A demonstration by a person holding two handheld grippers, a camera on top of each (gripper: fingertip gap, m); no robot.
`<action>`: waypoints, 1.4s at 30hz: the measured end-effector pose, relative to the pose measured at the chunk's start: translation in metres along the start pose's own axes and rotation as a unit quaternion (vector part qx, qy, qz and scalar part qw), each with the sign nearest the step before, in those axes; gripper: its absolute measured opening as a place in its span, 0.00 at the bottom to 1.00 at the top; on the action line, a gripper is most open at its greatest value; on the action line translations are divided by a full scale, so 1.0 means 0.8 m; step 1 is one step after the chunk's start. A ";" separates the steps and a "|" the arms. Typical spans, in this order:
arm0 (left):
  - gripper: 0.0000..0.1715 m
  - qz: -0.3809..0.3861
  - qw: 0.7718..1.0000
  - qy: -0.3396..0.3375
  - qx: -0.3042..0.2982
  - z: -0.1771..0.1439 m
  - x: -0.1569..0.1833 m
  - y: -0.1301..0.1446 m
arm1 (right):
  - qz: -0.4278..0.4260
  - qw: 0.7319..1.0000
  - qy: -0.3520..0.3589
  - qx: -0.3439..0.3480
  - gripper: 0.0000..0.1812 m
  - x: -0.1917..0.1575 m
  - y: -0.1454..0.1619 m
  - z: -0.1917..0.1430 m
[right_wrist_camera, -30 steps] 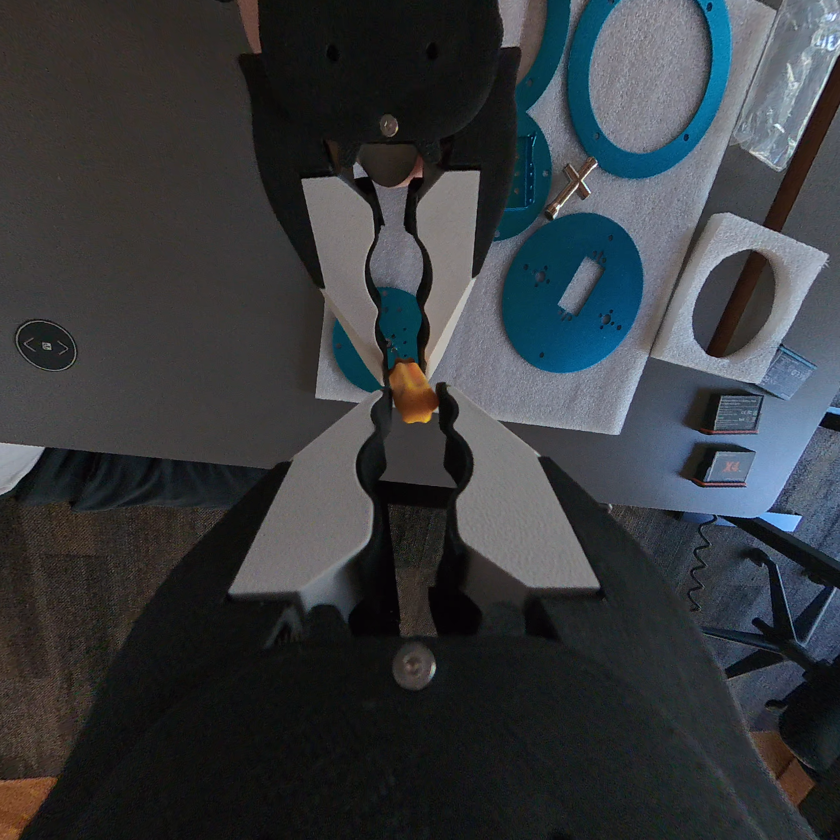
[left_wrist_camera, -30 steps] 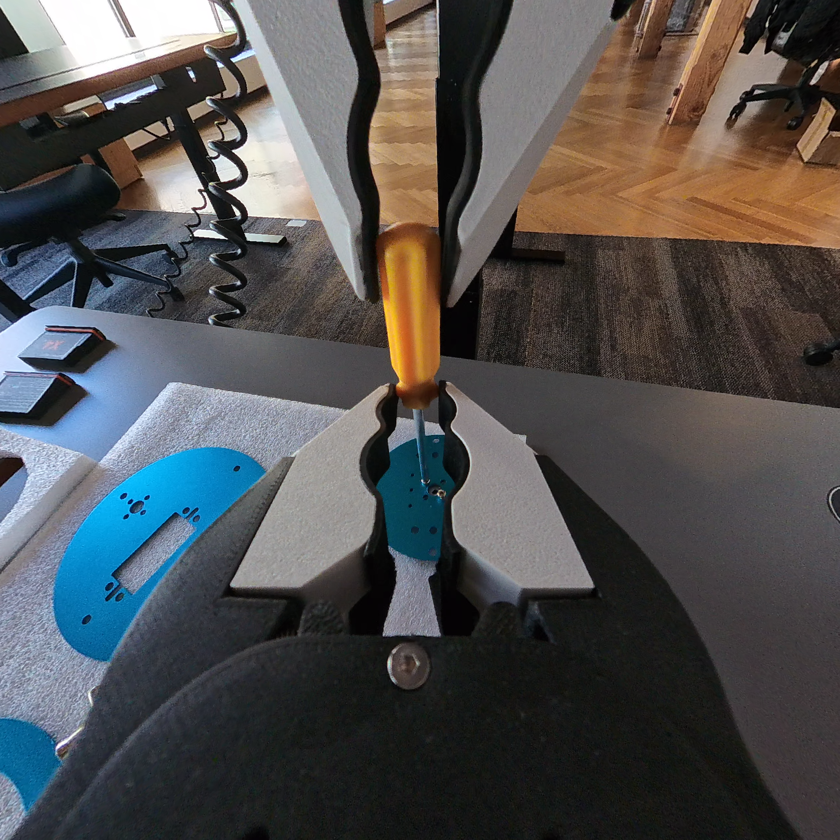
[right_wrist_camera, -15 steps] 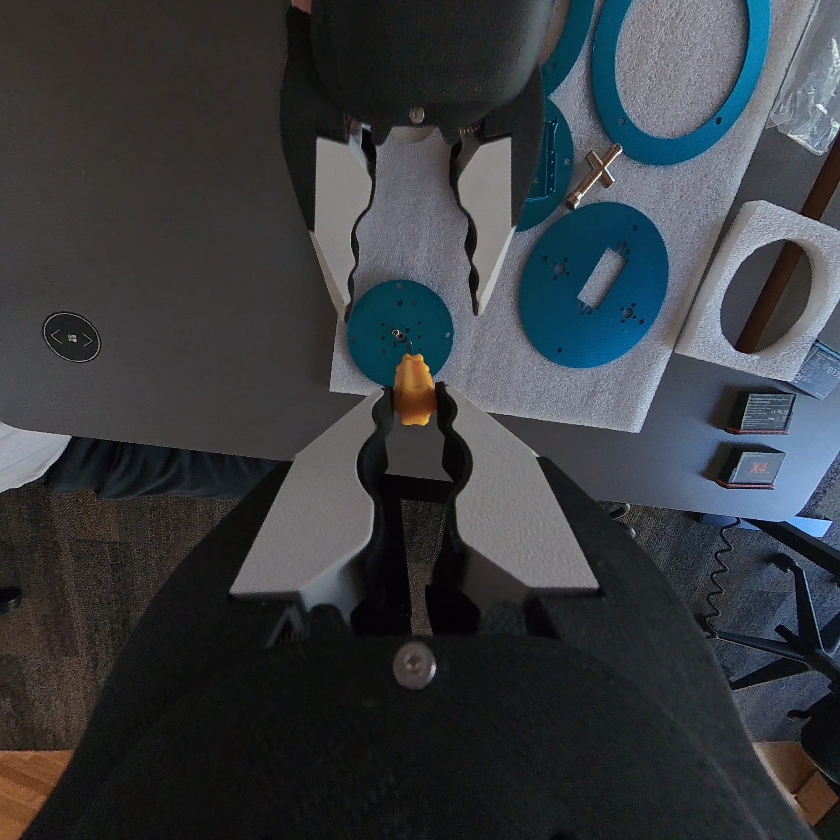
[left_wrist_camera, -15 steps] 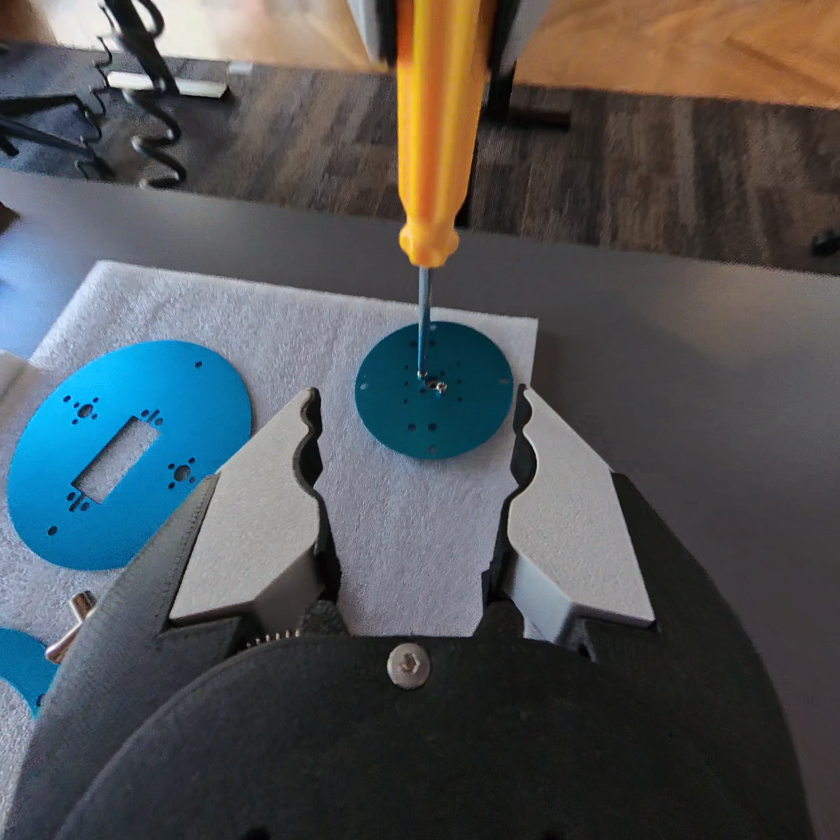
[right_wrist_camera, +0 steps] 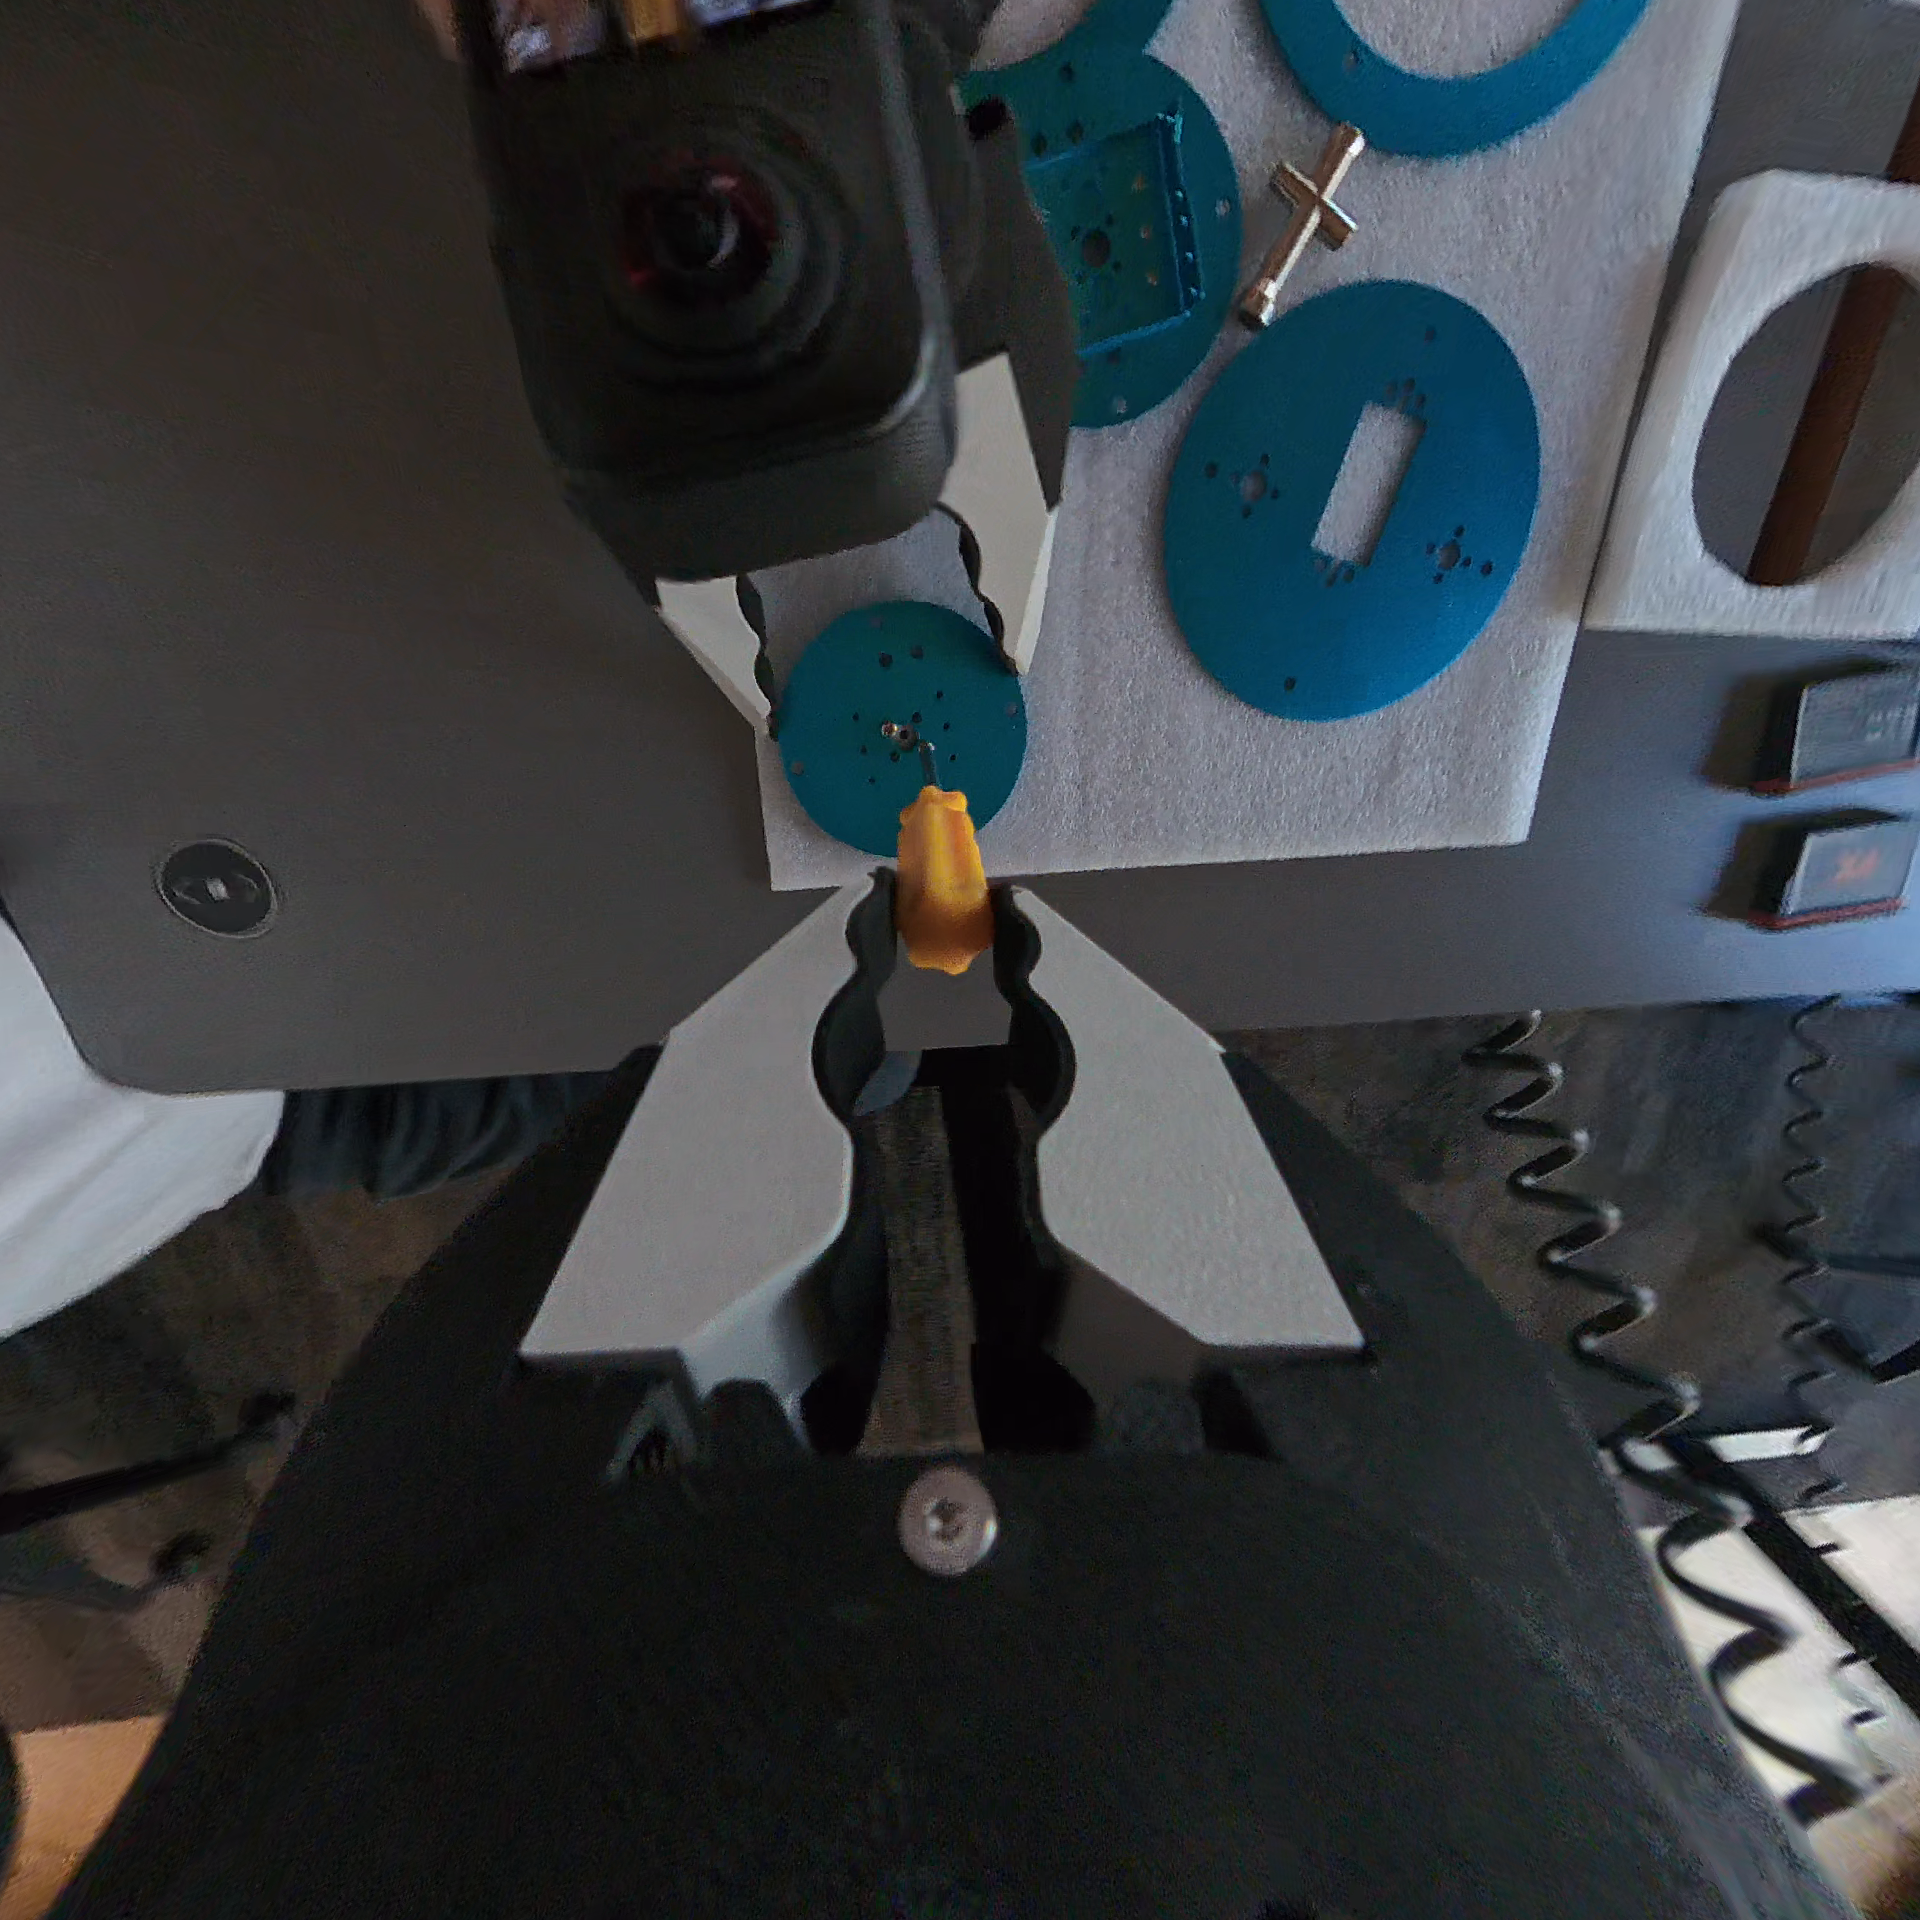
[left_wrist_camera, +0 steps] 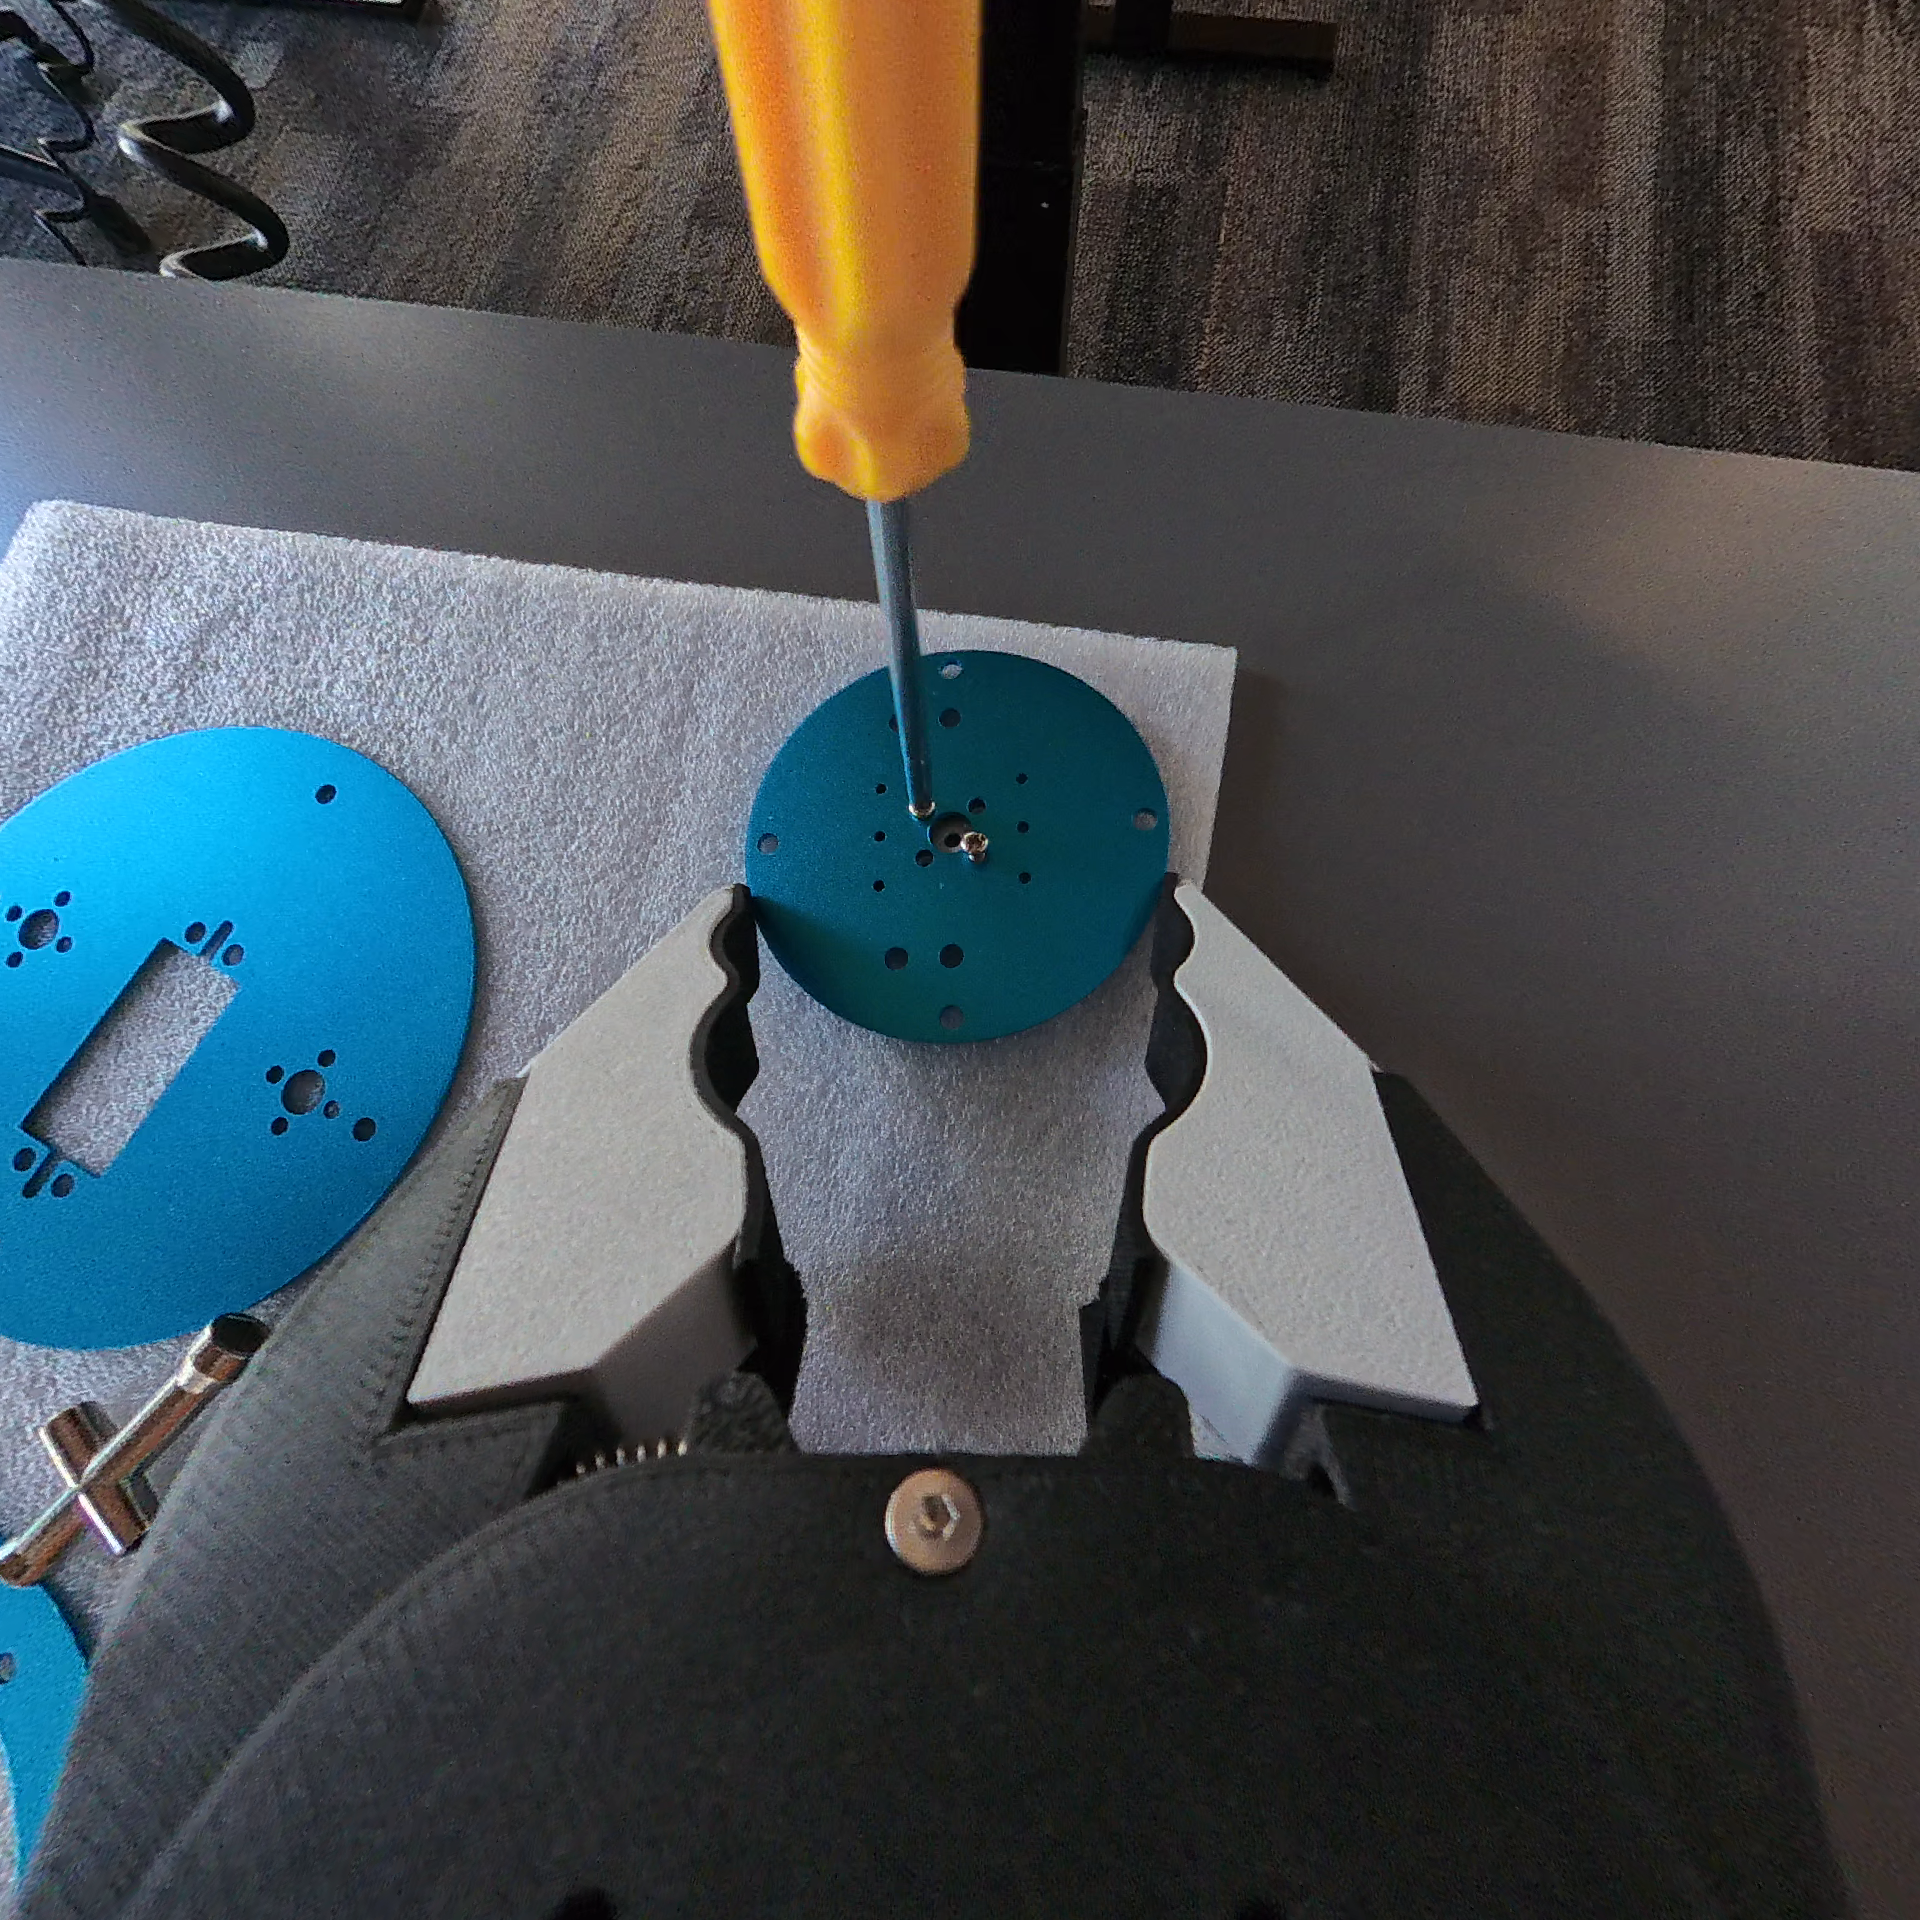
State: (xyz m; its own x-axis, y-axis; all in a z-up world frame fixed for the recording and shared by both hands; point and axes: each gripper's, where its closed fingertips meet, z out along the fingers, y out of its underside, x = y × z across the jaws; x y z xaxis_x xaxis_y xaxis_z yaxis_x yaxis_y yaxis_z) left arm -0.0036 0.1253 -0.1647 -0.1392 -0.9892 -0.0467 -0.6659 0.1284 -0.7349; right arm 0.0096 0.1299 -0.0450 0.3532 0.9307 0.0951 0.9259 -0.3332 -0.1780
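Observation:
A small round blue disc (left_wrist_camera: 935,935) with several holes lies on a white foam sheet (left_wrist_camera: 520,727). My left gripper (left_wrist_camera: 956,899) is spread wide, and its two fingertips (left_wrist_camera: 740,914) touch the disc's opposite edges. It also shows in the right wrist view (right_wrist_camera: 894,675). My right gripper (right_wrist_camera: 940,894) is shut on the orange handle of a screwdriver (right_wrist_camera: 938,883). The screwdriver (left_wrist_camera: 862,260) stands nearly upright over the disc, its tip on a small screw (left_wrist_camera: 921,808) beside the centre hole. A second small screw (left_wrist_camera: 974,844) lies loose next to that hole.
On the foam lie a larger blue plate with a rectangular cutout (left_wrist_camera: 208,1039), a cross-shaped metal wrench (left_wrist_camera: 94,1496), a blue ring (right_wrist_camera: 1455,94) and a plate with a bracket (right_wrist_camera: 1122,239). A foam block with a round hole (right_wrist_camera: 1662,416) and two small black boxes (right_wrist_camera: 1860,717) lie beyond. The table edge (left_wrist_camera: 1455,436) is close behind the disc.
My left gripper let go of the screwdriver's neck, opened wide, dropped low and has closed a little onto the disc's edges. My right gripper kept hold of the screwdriver throughout.

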 end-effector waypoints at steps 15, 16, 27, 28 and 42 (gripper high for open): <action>0.28 -0.058 0.983 0.019 0.171 -0.054 -0.007 -0.074 | 0.204 0.979 0.007 0.008 0.10 0.008 -0.003 0.002; 0.24 -0.061 0.978 0.010 0.198 -0.060 -0.011 -0.085 | 0.202 0.979 0.007 0.011 0.09 0.008 -0.004 0.002; 0.10 -0.001 0.980 -0.032 0.197 -0.050 -0.010 -0.096 | 0.121 0.992 -0.004 0.017 0.10 -0.001 -0.006 0.007; 0.10 0.002 0.980 -0.032 0.196 -0.050 -0.009 -0.097 | 0.088 0.996 -0.010 0.017 0.15 -0.004 -0.006 0.008; 0.10 0.002 0.981 -0.028 0.194 -0.051 -0.007 -0.094 | -0.121 0.992 0.009 0.038 0.11 -0.004 -0.012 -0.002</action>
State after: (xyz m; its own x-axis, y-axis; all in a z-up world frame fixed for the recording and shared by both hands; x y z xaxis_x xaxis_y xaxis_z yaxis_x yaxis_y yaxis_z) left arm 0.0172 0.1243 -0.0815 -0.0941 -0.9924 -0.0791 -0.3340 0.1063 -0.9365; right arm 0.0002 0.1300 -0.0419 0.1241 0.9789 0.1624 0.9713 -0.0864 -0.2217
